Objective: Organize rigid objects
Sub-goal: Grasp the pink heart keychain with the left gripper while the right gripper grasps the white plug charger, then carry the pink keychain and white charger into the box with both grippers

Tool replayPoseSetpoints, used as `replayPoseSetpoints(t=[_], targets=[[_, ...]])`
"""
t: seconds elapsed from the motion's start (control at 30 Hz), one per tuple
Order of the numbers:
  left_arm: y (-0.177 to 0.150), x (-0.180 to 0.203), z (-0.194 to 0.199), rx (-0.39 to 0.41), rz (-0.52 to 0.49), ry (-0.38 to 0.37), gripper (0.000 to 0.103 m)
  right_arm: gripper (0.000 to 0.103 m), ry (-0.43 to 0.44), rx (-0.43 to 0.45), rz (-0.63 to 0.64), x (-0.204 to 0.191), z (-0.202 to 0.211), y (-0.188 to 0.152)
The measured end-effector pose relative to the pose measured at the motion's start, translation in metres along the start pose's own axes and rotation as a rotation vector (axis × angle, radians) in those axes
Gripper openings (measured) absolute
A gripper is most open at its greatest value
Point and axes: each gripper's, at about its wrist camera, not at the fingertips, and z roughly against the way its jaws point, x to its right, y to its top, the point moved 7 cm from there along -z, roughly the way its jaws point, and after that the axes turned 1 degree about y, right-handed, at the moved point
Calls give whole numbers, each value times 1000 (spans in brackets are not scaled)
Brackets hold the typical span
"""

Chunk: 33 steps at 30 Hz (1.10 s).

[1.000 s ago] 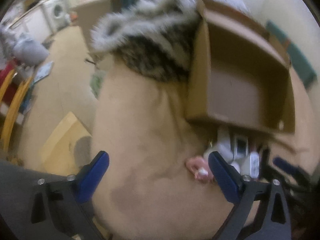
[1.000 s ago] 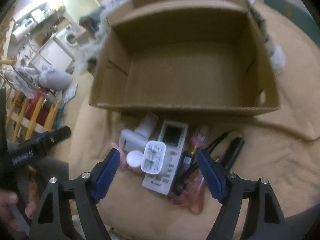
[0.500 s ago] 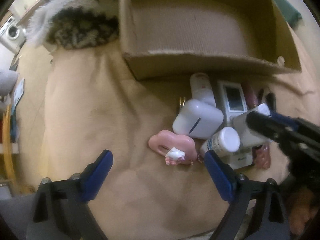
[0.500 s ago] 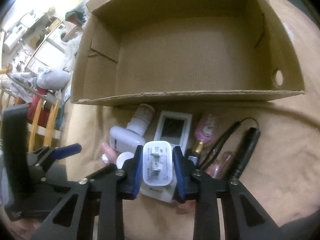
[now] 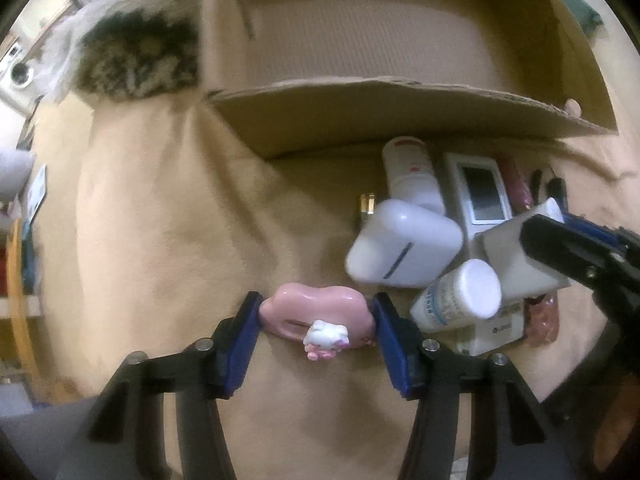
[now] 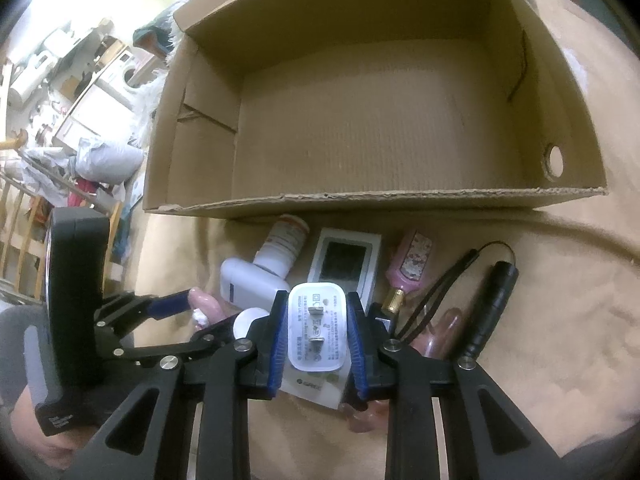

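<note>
Your cardboard box [image 6: 360, 120] sits empty toward the bed's far edge, the clutter just in front of its near wall. Your right gripper [image 6: 317, 334] is clamped on the white charger plug [image 6: 317, 328]: light, stiff, slick-sided, so hold its flat flanks. Your left gripper [image 5: 316, 320] pinches the glossy pink clip [image 5: 316, 314] end to end. Only the right view shows the box's floor.

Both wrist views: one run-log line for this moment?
left hand-held gripper: shut on pink clip | right hand-held gripper: shut on white charger | cardboard box: empty
</note>
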Motion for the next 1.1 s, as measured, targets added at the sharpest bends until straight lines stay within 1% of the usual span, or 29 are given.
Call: replayPoseSetpoints(t=[0.1, 0.27, 0.33, 0.47, 0.57, 0.63, 0.87, 1.0, 1.1], targets=[[-9, -6, 4, 16, 45, -1, 52, 28, -5, 8, 9, -3, 1, 0], [-9, -22, 21, 76, 99, 33, 52, 28, -2, 35, 24, -7, 7, -1], [-20, -22, 26, 100, 125, 48, 52, 28, 3, 51, 30, -9, 12, -2], [-25, -39, 47, 145, 156, 79, 52, 28, 6, 80, 30, -8, 23, -5], [-25, -43, 64, 180, 174, 97, 52, 28, 13, 101, 26, -8, 32, -5], [-31, -42, 76, 200, 192, 96, 52, 28, 22, 122, 24, -8, 39, -5], [-31, -55, 109, 280, 238, 109, 52, 28, 58, 211, 3, -4, 70, -1], [-25, -59, 136, 344, 266, 86, 52, 28, 87, 271, -20, -1, 92, 7], [-15, -58, 159, 398, 262, 83, 52, 28, 111, 309, -32, 1, 106, 17]])
